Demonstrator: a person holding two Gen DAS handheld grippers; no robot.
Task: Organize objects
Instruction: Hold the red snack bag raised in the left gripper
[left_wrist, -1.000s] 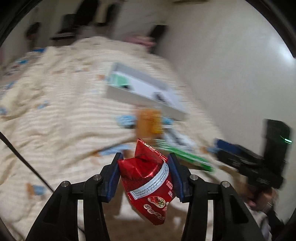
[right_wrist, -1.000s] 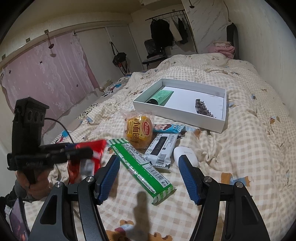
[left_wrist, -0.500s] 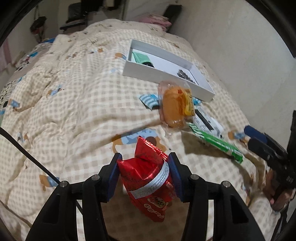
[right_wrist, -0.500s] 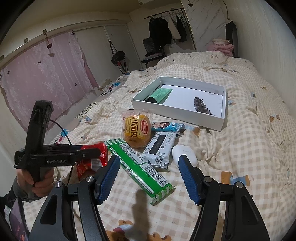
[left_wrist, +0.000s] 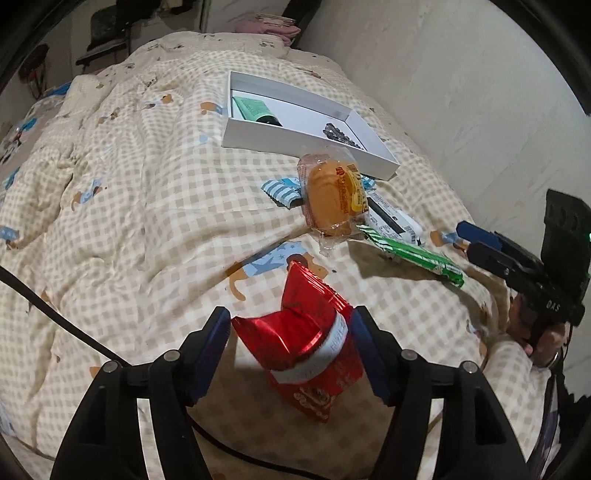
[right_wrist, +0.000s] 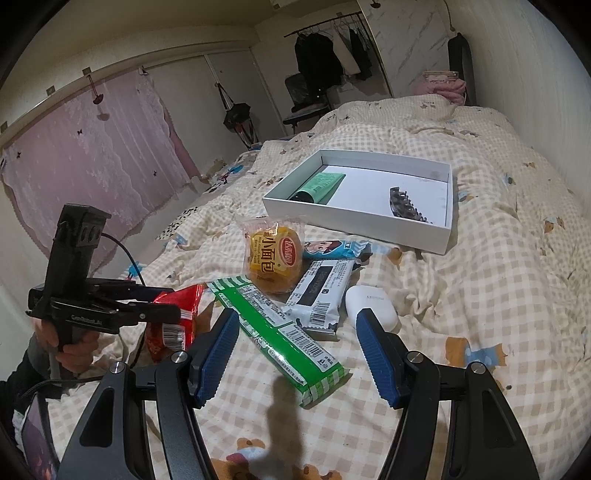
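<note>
Left tool (left_wrist: 291, 326) jaws opening around red snack packet (left_wrist: 306, 343), apparently releasing it, bottom centre. Right tool (right_wrist: 295, 347) hangs open and empty above green wrapper (right_wrist: 280, 332), likely next for white box (right_wrist: 354, 225).

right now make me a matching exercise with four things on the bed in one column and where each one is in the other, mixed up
Things:
1. red snack bag
2. hair claw
3. green tube
4. white case

Places:
A. on the blanket beside the black and white packet
B. between the left fingers
C. in the box, at its right end
D. in the box, at its left end

Pairs: 1-B, 2-C, 3-D, 4-A
</note>
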